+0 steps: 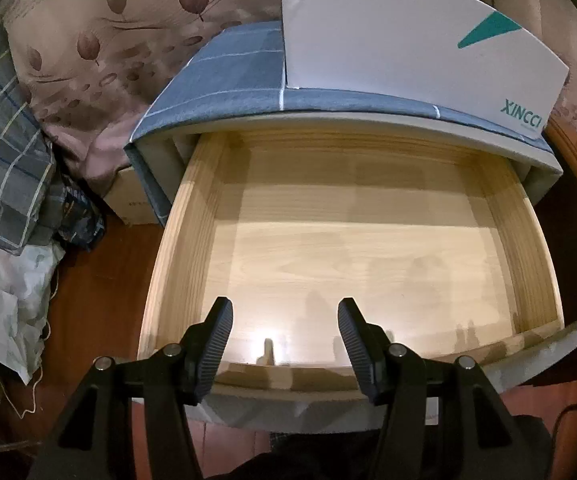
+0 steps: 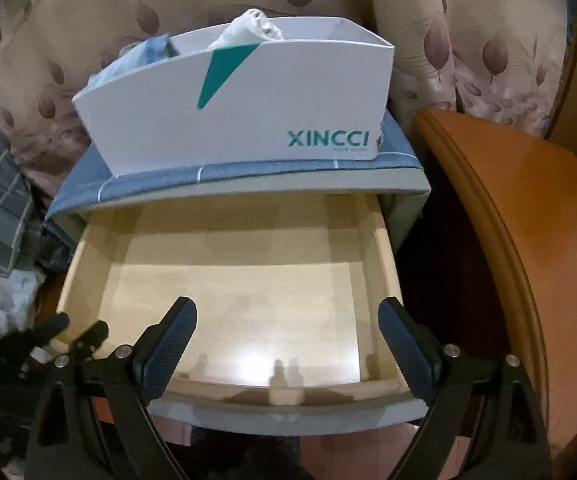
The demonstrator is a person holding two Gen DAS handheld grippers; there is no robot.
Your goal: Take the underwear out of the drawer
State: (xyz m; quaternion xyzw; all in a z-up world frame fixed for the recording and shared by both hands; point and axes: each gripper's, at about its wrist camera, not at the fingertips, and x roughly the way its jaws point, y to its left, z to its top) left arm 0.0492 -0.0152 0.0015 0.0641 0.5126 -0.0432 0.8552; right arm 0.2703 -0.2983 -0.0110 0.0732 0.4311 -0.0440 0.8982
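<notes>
The light wooden drawer (image 1: 192, 240) (image 2: 84, 276) is pulled out, and its bottom shows bare wood with no clothing. On the cabinet above it stands a white "XINCCI" box (image 2: 288, 108) (image 1: 388, 40). A white rolled piece of fabric (image 2: 248, 28) and a pale blue piece (image 2: 148, 54) stick out of the box. My left gripper (image 1: 286, 308) hangs open over the drawer's front edge with nothing in it. It also shows in the right wrist view, where my left gripper (image 2: 76, 328) sits at the drawer's front left corner. My right gripper (image 2: 288, 306) stands wide open over the drawer front, empty.
A blue checked cloth (image 1: 240, 68) covers the cabinet top. An orange wooden tabletop (image 2: 528, 220) stands close on the right. Floral fabric (image 2: 88, 20) hangs behind. A plaid cloth (image 1: 4, 152) and crumpled white bags (image 1: 4, 300) lie on the floor at the left.
</notes>
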